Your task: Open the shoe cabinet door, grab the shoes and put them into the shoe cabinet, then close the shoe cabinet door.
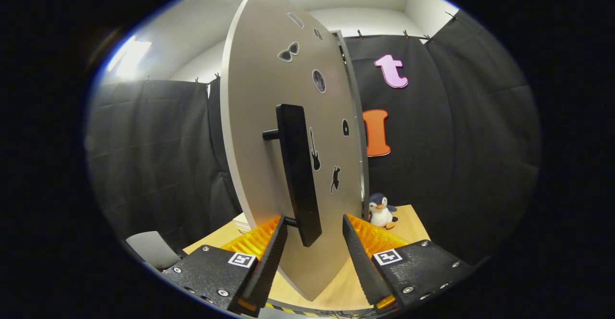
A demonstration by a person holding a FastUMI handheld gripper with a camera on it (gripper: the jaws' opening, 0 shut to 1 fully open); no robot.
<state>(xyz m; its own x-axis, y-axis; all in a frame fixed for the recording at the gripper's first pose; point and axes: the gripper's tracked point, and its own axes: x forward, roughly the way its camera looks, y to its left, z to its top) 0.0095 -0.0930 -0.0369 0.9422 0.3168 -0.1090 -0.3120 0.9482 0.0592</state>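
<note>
The hand-held gripper (314, 242) stands wide open, its two fingers spread apart with nothing pressed between them. The door (269, 117) of the shoe cabinet is swung out towards the camera, so its pale face runs away from the fingers at a steep angle and its lower edge dips down between them. A long black handle (298, 175) stands upright on that face, held off it by short black posts. The handle's lower end hangs in the gap between the fingers, nearer the left finger (269, 256) than the right finger (362, 256); whether the left finger touches the lower post cannot be told. The right finger is clear of the handle.

Small dark stickers (319, 80) dot the door above and to the right of the handle, among them a pair of glasses, a guitar and a cat shape. Past the door's far edge a slim grey strip of the cabinet frame (354, 112) shows. A toy penguin (381, 211) sits on the wooden counter (408, 223) just beyond the right finger, beside the foot of the cabinet. A grey chair back (153, 248) shows to the left of the left finger.
</note>
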